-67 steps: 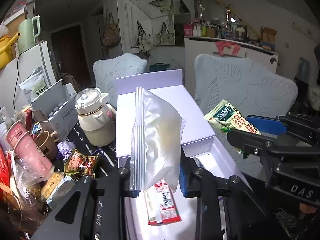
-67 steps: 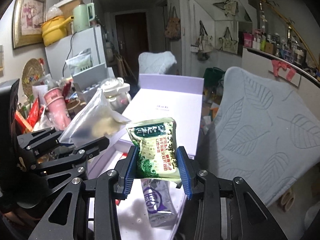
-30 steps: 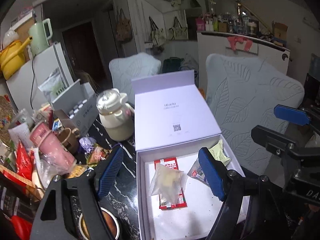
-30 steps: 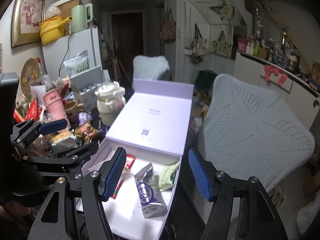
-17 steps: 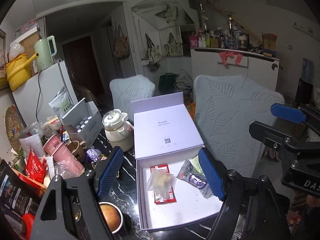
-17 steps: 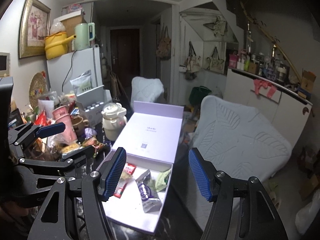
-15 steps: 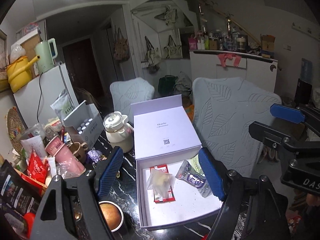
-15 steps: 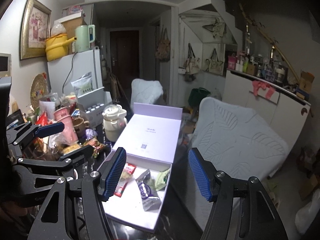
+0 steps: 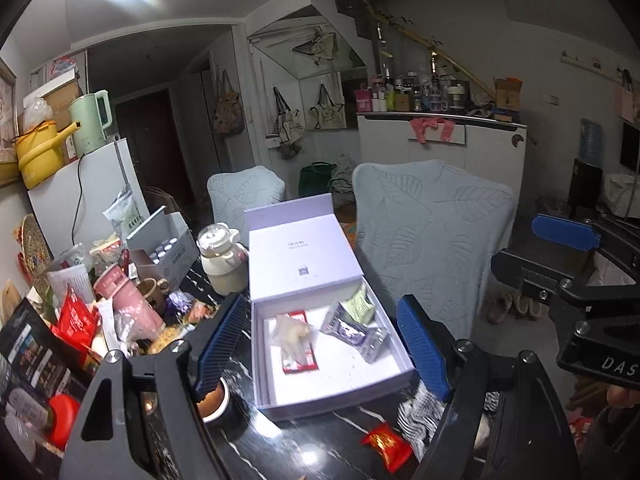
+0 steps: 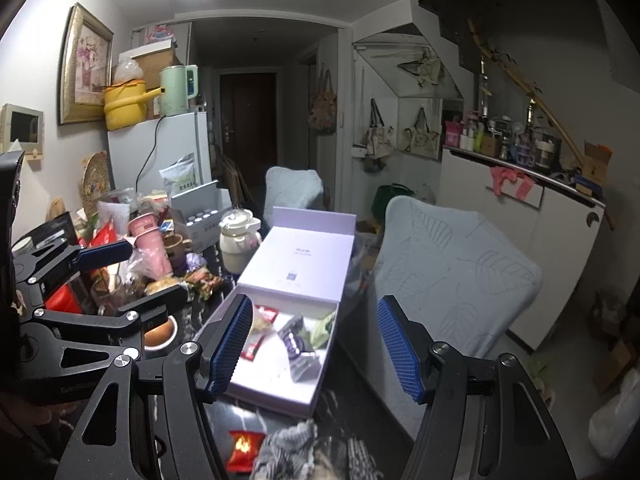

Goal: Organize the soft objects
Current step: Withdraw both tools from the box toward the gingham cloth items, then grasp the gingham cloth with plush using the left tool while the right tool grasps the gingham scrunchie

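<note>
An open lavender-white box [image 9: 340,394] stands on the dark table, its lid leaning back. Inside it a clear bag [image 9: 294,334] lies on a red packet [image 9: 300,362], with a purple packet [image 9: 356,332] and a green packet [image 9: 360,306] to their right. My left gripper [image 9: 322,301] hovers open and empty, back from the box. In the right wrist view the box [image 10: 272,398] and purple packet [image 10: 298,346] lie below my right gripper [image 10: 315,301], which is also open and empty. Each gripper shows in the other's view: right gripper [image 9: 552,254], left gripper [image 10: 136,276].
A small red snack packet [image 9: 386,444] and a checked cloth [image 9: 416,416] lie on the table in front of the box. A cup of brown liquid [image 9: 214,400] stands at its left. A cream teapot [image 9: 222,264], pink cups and packets crowd the left side. A leaf-patterned chair [image 9: 432,232] stands to the right.
Earlier the left gripper held the clear bag and the right held the green packet; both now lie in the box. Both grippers have since pulled back and up, and the box looks smaller.
</note>
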The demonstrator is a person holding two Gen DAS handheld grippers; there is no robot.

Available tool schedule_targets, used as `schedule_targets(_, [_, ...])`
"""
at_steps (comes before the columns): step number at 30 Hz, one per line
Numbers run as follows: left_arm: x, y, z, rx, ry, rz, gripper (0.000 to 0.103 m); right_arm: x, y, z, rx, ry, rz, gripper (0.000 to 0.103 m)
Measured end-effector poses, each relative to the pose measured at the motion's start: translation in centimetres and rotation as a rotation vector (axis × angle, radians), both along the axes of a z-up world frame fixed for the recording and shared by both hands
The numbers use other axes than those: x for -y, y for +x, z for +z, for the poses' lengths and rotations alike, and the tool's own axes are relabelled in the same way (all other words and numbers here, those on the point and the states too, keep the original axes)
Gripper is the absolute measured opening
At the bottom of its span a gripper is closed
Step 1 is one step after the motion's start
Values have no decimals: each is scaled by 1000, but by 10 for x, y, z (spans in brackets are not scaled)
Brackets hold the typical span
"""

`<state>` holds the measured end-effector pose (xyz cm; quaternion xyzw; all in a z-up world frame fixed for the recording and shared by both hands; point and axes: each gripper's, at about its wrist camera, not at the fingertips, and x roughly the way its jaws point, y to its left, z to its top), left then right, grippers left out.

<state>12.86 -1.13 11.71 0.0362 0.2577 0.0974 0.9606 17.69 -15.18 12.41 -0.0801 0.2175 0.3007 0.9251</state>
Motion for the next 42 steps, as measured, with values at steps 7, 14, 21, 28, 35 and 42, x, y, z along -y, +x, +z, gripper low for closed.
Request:
schedule_targets(7, [13, -26, -20, -14, -48, -21, 78, 18, -31, -14, -8, -2, -5, 65])
schedule_targets(14, [25, -45, -48, -55, -86, -34, 78, 31, -55, -40, -27, -25, -24, 65])
schedule_targets(21, [35, -63, -78, -100, -107, -38, 78, 42, -78, -73, -65, -20, -61, 65])
schedule_targets(28, [46, -69, -107, -161, -111, -80, 78, 54, -90, -108, -115, -28, -101, 65])
schedule_targets(35, [53, -71, -133, -224, -165, -118, 78, 70, -95, -139, -184, -18, -134, 65])
schedule_targets(42, [56, -76, -148, -254, -198, -128, 78, 88, -95, -165, -258, -4, -172, 65])
